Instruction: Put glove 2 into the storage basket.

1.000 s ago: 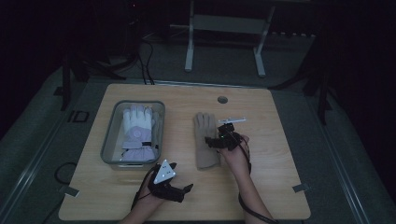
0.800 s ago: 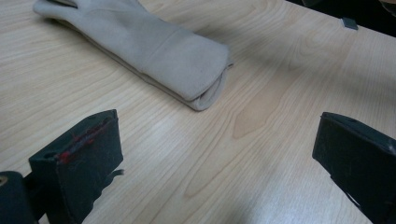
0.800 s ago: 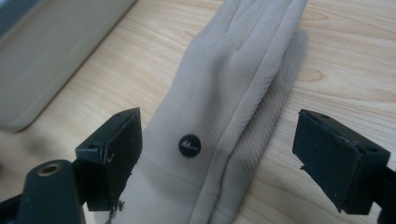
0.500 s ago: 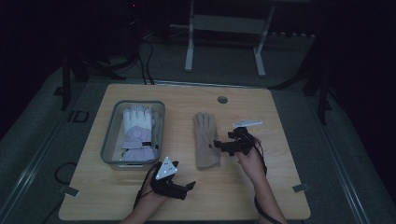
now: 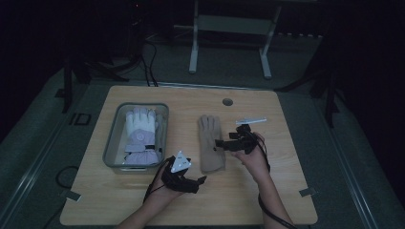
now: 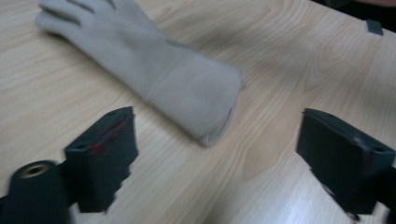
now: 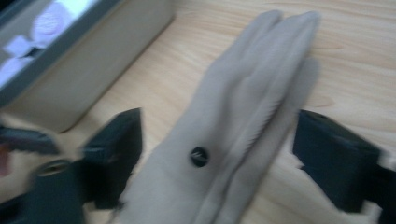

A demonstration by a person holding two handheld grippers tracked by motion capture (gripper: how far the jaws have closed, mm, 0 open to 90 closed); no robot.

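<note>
A tan glove (image 5: 210, 143) lies flat on the wooden table (image 5: 286, 191), fingers away from me. In the left gripper view its cuff (image 6: 196, 98) lies just ahead of my left gripper (image 6: 218, 135). That gripper's jaws have just been closing with nothing between them, and they still stand apart. My right gripper (image 5: 220, 143) points left at the glove's right edge. Its jaws have just been closing too. They straddle the glove (image 7: 233, 130) without pressing on it. A grey bin (image 5: 114, 138) at the left holds a white and lavender glove (image 5: 140, 133).
A round cable hole (image 5: 228, 101) sits near the table's far edge. Small tape pieces (image 5: 305, 192) mark the near corners. A metal stand (image 5: 229, 33) and cables lie on the dark floor beyond the table.
My right gripper has slid to the right, from over the tan glove to its right edge. My left hand has moved right and up, closer to the glove's cuff.
</note>
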